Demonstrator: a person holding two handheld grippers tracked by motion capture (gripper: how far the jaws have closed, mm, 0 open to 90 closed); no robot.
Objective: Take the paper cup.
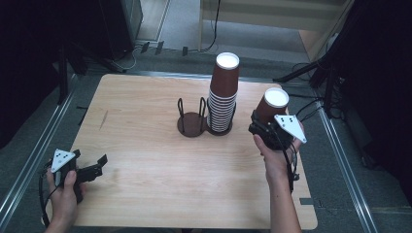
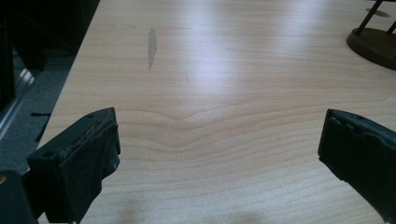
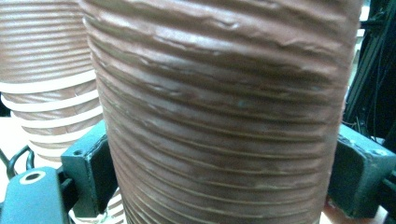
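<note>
Right gripper [image 1: 266,127], right of frame centre, is clamping a single brown cup [image 1: 272,107] upside down beside the cup stack [image 1: 223,94]. Left gripper [image 1: 92,170], lower left, is idling wide open and empty. Risk: squeezing harder is likely crushing the thin ribbed wall, or the cup is slipping.

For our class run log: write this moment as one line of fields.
right tool: shut on brown cup, raised right of cup stack | left tool: open, nothing between jaws, low over table | holder ring: vacant
</note>
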